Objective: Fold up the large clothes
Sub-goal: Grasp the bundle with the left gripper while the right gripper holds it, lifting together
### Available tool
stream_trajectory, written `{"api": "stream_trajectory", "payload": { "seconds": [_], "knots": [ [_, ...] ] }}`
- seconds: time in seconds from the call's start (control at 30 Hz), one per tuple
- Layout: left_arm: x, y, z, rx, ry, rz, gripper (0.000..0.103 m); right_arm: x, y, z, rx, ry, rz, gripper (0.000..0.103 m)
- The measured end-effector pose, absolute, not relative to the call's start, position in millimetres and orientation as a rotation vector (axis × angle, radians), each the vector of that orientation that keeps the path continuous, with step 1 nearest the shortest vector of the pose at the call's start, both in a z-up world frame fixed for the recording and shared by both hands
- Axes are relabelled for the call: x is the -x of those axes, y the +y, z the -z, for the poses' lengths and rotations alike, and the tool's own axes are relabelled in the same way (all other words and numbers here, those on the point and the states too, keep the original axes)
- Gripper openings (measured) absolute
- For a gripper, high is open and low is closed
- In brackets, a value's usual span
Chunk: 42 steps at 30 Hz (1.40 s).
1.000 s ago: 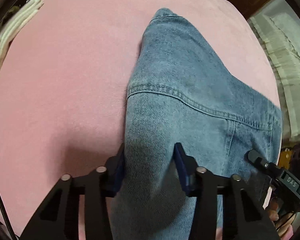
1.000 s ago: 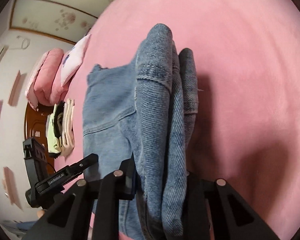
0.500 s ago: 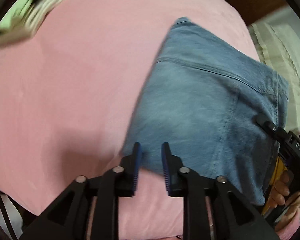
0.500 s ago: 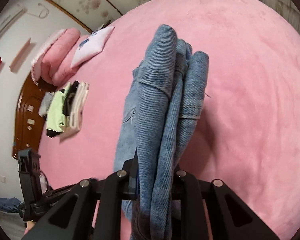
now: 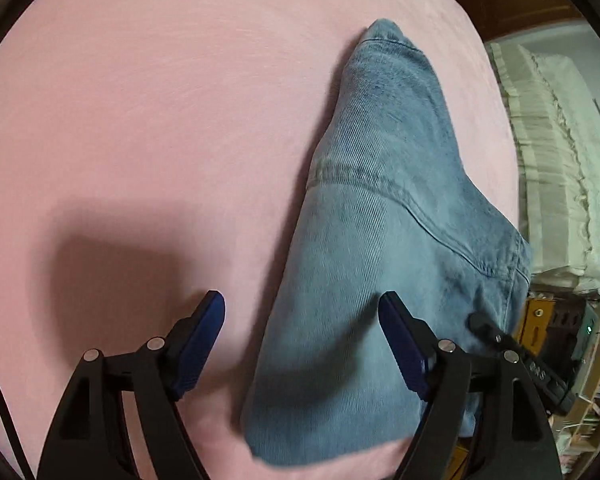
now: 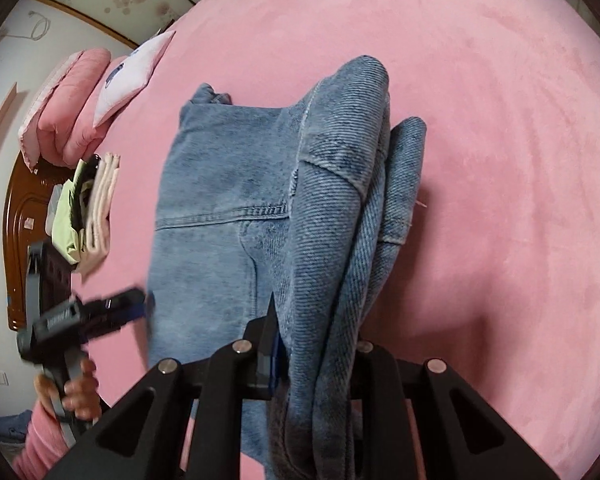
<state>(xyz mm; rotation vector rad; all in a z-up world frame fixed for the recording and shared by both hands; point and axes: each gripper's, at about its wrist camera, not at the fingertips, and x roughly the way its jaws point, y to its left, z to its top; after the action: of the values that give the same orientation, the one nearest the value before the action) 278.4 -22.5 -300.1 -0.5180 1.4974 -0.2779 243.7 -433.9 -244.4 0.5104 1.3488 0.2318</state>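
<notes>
Jeans point(image 5: 388, 240) lie on the pink bedspread point(image 5: 140, 120), folded into a thick denim bundle whose long axis runs away from both cameras; one end sits raised in the right gripper point(image 6: 316, 360), pinched around several stacked layers. The left gripper point(image 5: 302, 344) is spread wide and empty — one pad over bare bedspread, the other over the denim's near edge, so the near corner lies straight ahead between its fingers. A stack of folded clothes point(image 6: 88, 216) sits well apart.
</notes>
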Motion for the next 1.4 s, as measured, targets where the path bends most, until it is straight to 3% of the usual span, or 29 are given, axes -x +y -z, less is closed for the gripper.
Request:
{"api": "stream_trajectory", "payload": {
  "seconds": [0.3, 0.47, 0.53, 0.87, 1.17, 1.4],
  "knots": [
    [-307, -82, 334, 0.426, 1.544, 0.372, 0.079, -245, -450, 280, -0.612, 1.355, -0.291, 0.017],
    [-292, -80, 316, 0.402, 1.486, 0.356, 0.053, -242, -439, 264, -0.545, 1.32, -0.315, 0.016],
    [-286, -81, 303, 0.411, 1.472, 0.348, 0.048, -239, -439, 254, -0.551, 1.301, -0.336, 0.015],
    [-198, -80, 218, 0.374, 1.424, 0.237, 0.041, -195, -390, 174, -0.403, 1.353, -0.386, 0.015],
    [-186, 28, 96, 0.308, 1.289, 0.188, 0.041, -189, -275, 93, -0.404, 1.254, -0.454, 0.015],
    [-251, 188, 4, 0.209, 1.151, 0.06, 0.041, -264, -109, 52, -0.43, 1.103, -0.615, 0.015]
  ]
}}
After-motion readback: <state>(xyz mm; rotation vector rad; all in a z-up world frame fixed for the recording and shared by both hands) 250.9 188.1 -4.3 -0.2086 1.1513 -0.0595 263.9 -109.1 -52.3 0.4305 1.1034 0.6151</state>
